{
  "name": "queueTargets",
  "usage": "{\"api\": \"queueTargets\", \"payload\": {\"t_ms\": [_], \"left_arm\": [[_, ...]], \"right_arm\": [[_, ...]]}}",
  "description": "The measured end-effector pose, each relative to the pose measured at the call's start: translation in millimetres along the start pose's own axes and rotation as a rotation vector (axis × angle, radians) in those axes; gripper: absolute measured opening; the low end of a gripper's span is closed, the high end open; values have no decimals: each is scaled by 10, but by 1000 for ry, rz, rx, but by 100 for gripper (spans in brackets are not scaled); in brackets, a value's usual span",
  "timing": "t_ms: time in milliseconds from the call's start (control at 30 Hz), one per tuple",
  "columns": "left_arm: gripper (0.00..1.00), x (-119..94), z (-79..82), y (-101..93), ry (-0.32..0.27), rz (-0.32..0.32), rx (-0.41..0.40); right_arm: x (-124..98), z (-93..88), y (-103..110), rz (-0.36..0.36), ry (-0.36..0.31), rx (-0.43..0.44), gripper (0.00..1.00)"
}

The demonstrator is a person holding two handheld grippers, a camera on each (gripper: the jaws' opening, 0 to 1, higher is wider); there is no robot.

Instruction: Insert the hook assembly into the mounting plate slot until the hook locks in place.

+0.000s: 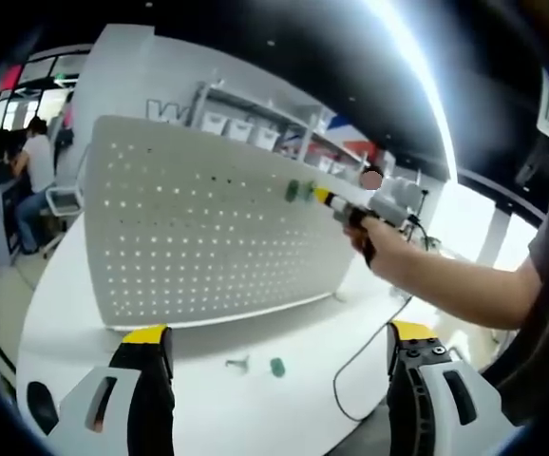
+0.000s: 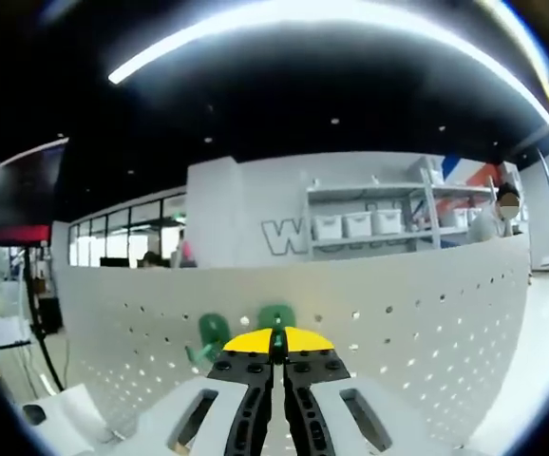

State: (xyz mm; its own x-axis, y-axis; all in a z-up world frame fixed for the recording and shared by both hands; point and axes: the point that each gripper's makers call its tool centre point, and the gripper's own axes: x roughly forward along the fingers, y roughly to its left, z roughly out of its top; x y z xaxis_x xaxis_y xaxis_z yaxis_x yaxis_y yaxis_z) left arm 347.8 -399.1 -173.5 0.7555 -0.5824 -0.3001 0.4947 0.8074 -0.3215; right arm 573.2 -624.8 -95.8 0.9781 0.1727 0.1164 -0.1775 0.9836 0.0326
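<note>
Left gripper view looks across a white bench at a white pegboard mounting plate standing upright, with the left gripper hanging back at six o'clock, its jaws spread wide and holding nothing. On the bench just ahead of it lie a small green hook and a small metal piece, both loose. Up toward two o'clock a person's hand carries the right gripper to the face of the plate, where two green hooks sit among the holes. Right gripper view puts its own right gripper hard against the plate, the yellow-tipped jaws drawn together at six o'clock on one green hook pressed to the board; a second green hook hangs just beside it at about nine o'clock. To my eye the hook is at the slot but I cannot tell whether it has seated or locked, since the jaw tips cover the joint. The risk from here is a skewed push: if the gripper rolls, the hook's tabs could ride on the plate's face instead of entering the holes. Too hard a shove could tip the freestanding plate backward, as nothing braces it. Letting go before the hook catches would drop it to the bench.
</note>
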Motion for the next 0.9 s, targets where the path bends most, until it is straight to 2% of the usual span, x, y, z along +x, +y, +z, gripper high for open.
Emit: {"api": "queueTargets", "payload": {"t_ms": [100, 333, 567, 667, 700, 900], "left_arm": [[94, 2, -4, 15, 1, 2, -3], [94, 6, -2, 55, -3, 11, -10], [93, 28, -28, 28, 4, 2, -14], [93, 22, -27, 29, 1, 3, -16], [93, 20, -30, 31, 2, 3, -17], [95, -11, -36, 37, 6, 9, -24]], "right_arm": [[20, -32, 7, 8, -6, 26, 0], [15, -42, 34, -7, -16, -55, 0], [37, -60, 18, -17, 3, -72, 1], [22, -119, 23, -6, 50, -44, 2], [28, -184, 7, -9, 85, -51, 3], [43, -179, 40, -3, 88, -2, 8]]}}
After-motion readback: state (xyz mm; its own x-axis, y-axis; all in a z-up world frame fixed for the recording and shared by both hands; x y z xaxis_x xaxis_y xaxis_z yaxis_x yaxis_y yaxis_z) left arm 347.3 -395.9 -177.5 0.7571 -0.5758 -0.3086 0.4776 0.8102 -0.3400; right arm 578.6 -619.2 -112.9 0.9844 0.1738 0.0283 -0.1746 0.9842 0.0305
